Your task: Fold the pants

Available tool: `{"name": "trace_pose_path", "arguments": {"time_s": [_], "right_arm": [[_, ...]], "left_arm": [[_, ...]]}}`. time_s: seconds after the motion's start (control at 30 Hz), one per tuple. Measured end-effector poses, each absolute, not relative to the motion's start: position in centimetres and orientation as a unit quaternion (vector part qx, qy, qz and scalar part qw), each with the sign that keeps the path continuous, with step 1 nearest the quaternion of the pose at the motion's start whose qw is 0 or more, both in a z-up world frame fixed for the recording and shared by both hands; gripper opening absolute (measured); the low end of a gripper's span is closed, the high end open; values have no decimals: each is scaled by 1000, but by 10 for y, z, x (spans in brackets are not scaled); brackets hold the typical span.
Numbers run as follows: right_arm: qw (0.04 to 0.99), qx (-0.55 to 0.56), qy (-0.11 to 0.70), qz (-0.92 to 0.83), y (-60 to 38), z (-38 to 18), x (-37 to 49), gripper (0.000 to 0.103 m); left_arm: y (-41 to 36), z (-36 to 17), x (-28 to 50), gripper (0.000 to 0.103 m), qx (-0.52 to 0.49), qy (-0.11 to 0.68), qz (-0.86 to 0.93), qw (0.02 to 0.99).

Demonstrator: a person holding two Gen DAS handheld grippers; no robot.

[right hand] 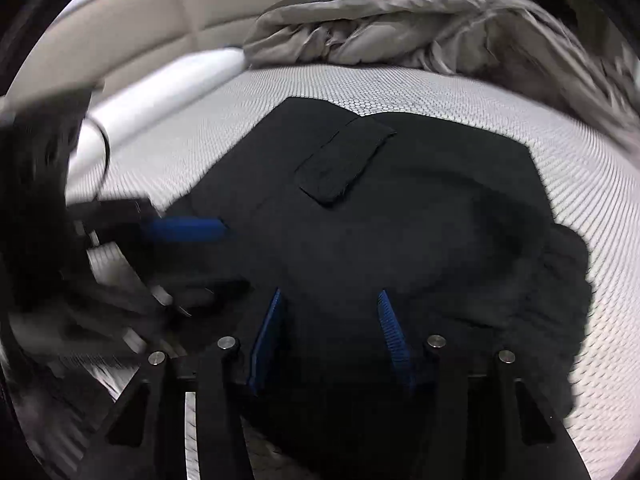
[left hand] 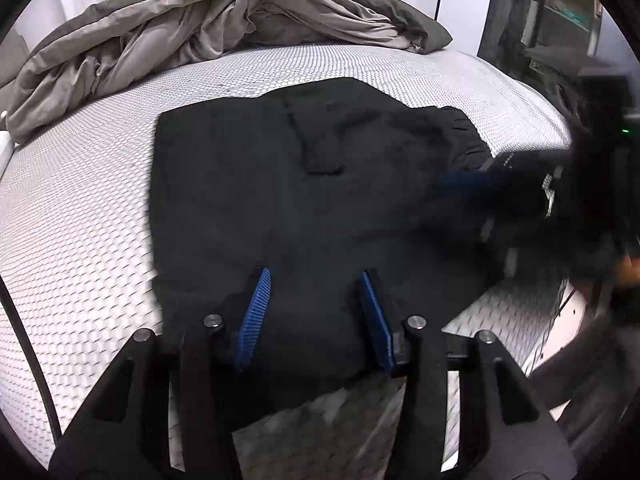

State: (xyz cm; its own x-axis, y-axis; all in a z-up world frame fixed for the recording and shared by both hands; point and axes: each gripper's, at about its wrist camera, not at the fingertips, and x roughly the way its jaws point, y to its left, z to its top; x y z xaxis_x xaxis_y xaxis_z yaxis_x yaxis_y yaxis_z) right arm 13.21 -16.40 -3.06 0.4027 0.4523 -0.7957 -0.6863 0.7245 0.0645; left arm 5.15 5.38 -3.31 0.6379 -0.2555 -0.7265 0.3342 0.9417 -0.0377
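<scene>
Blue-padded fingers of the left gripper (left hand: 314, 276) stand spread apart at the near edge of the black pants (left hand: 280, 200), with dark cloth lying in the gap between them; whether the pads touch the fabric cannot be told. From the right wrist view, the right gripper (right hand: 330, 296) likewise has its fingers parted over the near part of the pants (right hand: 400, 220), clamping nothing. Each camera catches the other gripper as a blurred dark shape with one blue finger reaching over the garment's side: the right one at the right of the left view (left hand: 472, 180), the left one at the left of the right view (right hand: 184, 228). Folded into a compact, roughly square bundle, the pants lie flat on the white dotted mattress (left hand: 80, 220), a pocket flap (right hand: 344, 160) showing on top. Rumpled grey bedding (left hand: 180, 28) is heaped on the far part of the mattress, apart from the pants.
</scene>
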Motion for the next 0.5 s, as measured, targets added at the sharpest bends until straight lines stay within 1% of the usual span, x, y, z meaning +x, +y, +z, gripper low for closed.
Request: {"name": "trace_pose_path", "arguments": {"time_s": [0.03,0.07,0.1,0.13,0.17,0.23,0.27,0.33,0.4,0.43,0.5], "right_arm": [[834,-168,418,317,-174,-29,132,48],[848,-199,404,279,-187,-26,132,40],[849,-192,405,278,-202,-24,134,40],[844,-146,419,300,-221,-20,137,40],[847,-129,417,302,-230,-16,138,40],[852,-120,407,305,-237,-5,133,40],[858,-114,395,309,-236,3,128,40],[865,-96,370,326,-223,13,124,40],[858,-92,378,335,-203,8,125,40],[851,-107,387,338,-189,0,126,40],[829,-160,411,344,-168,-25,128,39]], "left_arm": [[61,-32,48,45,48,393,-161,904],[67,-31,45,45,39,393,-168,903],[72,-27,40,45,28,394,-169,903],[77,-24,35,44,19,395,-166,903],[81,-18,33,44,7,392,-164,905],[86,-5,25,45,-20,367,-174,914],[85,-1,27,45,-32,359,-176,916],[74,0,41,45,-40,366,-180,912],[58,-13,57,45,-30,395,-182,900],[54,-23,60,45,-12,406,-175,897],[50,-29,55,44,16,402,-180,898]]}}
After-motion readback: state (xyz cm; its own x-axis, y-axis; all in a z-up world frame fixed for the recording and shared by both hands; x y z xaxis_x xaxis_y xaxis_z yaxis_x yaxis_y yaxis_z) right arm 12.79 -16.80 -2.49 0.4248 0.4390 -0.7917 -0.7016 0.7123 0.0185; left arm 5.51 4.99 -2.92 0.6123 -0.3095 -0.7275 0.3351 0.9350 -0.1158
